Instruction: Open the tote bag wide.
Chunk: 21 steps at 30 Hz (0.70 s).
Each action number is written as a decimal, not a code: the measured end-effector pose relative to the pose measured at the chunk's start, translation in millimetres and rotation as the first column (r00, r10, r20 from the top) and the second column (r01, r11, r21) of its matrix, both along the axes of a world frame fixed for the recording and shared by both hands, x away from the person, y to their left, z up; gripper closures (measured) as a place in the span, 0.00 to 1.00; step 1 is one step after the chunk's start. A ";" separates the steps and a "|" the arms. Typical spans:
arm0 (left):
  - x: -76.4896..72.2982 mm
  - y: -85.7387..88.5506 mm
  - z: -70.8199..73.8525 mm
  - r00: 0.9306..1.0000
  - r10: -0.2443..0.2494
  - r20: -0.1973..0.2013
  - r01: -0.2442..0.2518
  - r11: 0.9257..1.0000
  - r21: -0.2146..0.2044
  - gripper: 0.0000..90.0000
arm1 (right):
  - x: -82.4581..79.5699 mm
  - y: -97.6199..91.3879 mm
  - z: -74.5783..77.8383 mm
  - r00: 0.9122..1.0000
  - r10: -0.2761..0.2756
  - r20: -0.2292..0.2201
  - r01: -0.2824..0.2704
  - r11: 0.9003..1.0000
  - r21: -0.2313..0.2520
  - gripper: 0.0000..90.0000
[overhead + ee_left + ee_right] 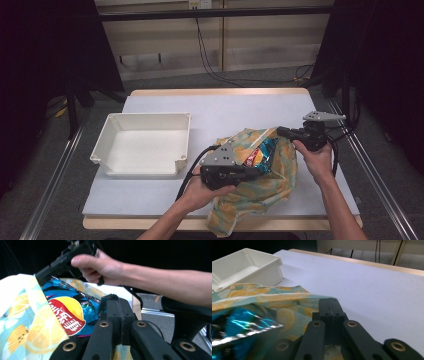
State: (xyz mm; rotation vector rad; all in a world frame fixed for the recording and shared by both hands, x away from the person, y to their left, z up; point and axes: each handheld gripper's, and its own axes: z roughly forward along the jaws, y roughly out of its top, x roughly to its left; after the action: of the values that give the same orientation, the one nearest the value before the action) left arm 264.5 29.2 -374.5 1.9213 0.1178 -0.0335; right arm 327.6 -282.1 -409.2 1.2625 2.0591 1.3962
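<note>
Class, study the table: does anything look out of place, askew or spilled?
Nothing is spilled. The lemon-print bag lies crumpled, one corner hanging over the table edge nearest the person, with a blue snack packet poking from its mouth. The white bin sits squarely.

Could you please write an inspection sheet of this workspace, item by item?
Surface: pale table, wooden edge at front and back.
Job's things: lemon-print cloth bag at the front right, hanging over the front edge; blue chip packet in its mouth.
Clutter: white bin at the left, nothing seen inside.
Grippers: left gripper shut on the chip packet's edge; right gripper shut on the cloth bag's rim.
Cables: a black one trails from the left gripper across the table; more hang behind the table.
Surroundings: dark curtains at both sides, metal rails along the table, grey floor.
</note>
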 end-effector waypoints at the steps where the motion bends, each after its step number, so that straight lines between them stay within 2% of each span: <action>1: 0.7 0.3 0.9 1.000 -0.007 -0.004 0.007 1.000 -0.019 1.00 | 1.5 -2.0 -2.3 1.000 -0.008 -0.006 0.008 1.000 0.000 1.00; 2: 1.3 1.1 2.9 1.000 0.002 0.002 -0.002 1.000 -0.019 1.00 | 2.3 -3.4 -4.2 1.000 -0.011 -0.008 0.011 1.000 0.005 1.00; 3: 2.1 1.8 4.3 1.000 0.003 -0.011 -0.003 0.999 -0.036 1.00 | 2.7 -4.9 -6.0 1.000 -0.015 -0.009 0.015 1.000 0.006 1.00; 4: 4.0 3.1 6.5 1.000 0.004 -0.002 -0.004 0.999 -0.032 1.00 | 2.5 -5.9 -7.6 1.000 -0.016 -0.011 0.017 1.000 0.011 1.00; 6: 6.6 4.2 8.2 1.000 0.003 -0.031 -0.005 0.998 -0.067 1.00 | 1.9 -6.7 -10.5 1.000 -0.020 -0.013 0.020 1.000 0.013 1.00; 7: 9.0 5.4 9.8 0.999 0.006 -0.033 -0.008 0.998 -0.064 1.00 | 1.4 -6.6 -11.6 1.000 -0.019 -0.014 0.019 1.000 0.009 1.00; 11: 15.1 4.3 14.4 0.999 0.027 -0.036 -0.030 0.996 -0.079 1.00 | -4.3 -2.0 -13.7 1.000 0.004 -0.010 -0.004 1.000 0.004 1.00; 12: 16.7 3.1 15.4 0.999 0.030 -0.046 -0.034 0.995 -0.099 1.00 | -5.4 -0.4 -13.4 1.000 0.011 -0.009 -0.011 1.000 0.005 1.00; 13: 17.7 3.8 16.8 0.999 0.035 -0.039 -0.038 0.995 -0.089 1.00 | -7.0 2.9 -13.0 1.000 0.022 -0.006 -0.022 1.000 0.001 1.00; 16: 22.3 4.0 22.0 0.998 0.047 -0.039 -0.050 0.994 -0.099 1.00 | -9.4 9.4 -12.2 0.999 0.039 -0.006 -0.039 0.999 -0.007 1.00; 17: 24.3 3.8 22.8 0.998 0.045 -0.043 -0.050 0.992 -0.115 1.00 | -9.3 10.2 -12.3 0.999 0.043 0.000 -0.043 0.999 -0.009 1.00; 19: 27.1 5.4 25.7 0.997 0.058 -0.043 -0.063 0.991 -0.116 1.00 | -9.3 11.6 -12.7 0.999 0.044 0.000 -0.044 0.999 -0.007 1.00; 21: 30.6 6.5 28.2 0.997 0.065 -0.052 -0.072 0.988 -0.133 1.00 | -8.7 11.4 -14.2 0.999 0.044 0.003 -0.044 0.999 -0.001 1.00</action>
State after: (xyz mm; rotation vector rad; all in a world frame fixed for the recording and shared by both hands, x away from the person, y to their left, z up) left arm 295.0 35.7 -346.3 1.7804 0.2085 -0.0399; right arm 318.9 -270.7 -423.5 1.2206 2.0971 1.4148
